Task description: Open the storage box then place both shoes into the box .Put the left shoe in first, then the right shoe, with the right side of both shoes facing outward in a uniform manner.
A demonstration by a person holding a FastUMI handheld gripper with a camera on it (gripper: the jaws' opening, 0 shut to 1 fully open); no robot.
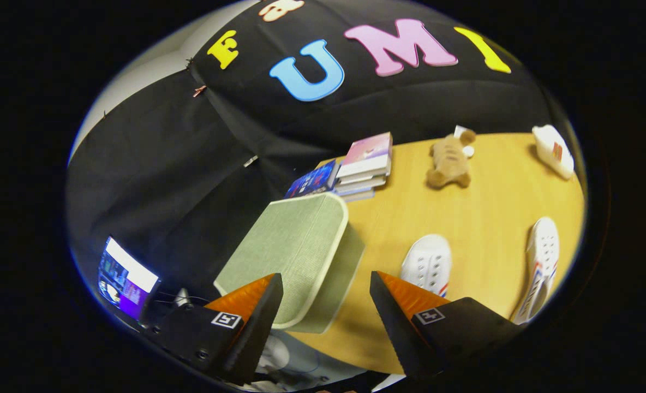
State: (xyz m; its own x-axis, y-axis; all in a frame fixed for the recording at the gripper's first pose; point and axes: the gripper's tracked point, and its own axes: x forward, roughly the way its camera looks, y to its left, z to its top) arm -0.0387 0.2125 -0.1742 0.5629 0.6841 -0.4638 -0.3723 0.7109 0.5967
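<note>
While the gripper (326, 292) hangs wide and empty, nothing of the task looks done. Just ahead of its fingers the box (295, 251) sits at the surface (486, 213) edge, lid closed. Both shoes (426, 263) (541, 262) lie on the wood beside it. Beyond them are books (364, 164) and a teddy (449, 162).

Near shoe (426, 265) heel behind right finger (410, 297).
</note>
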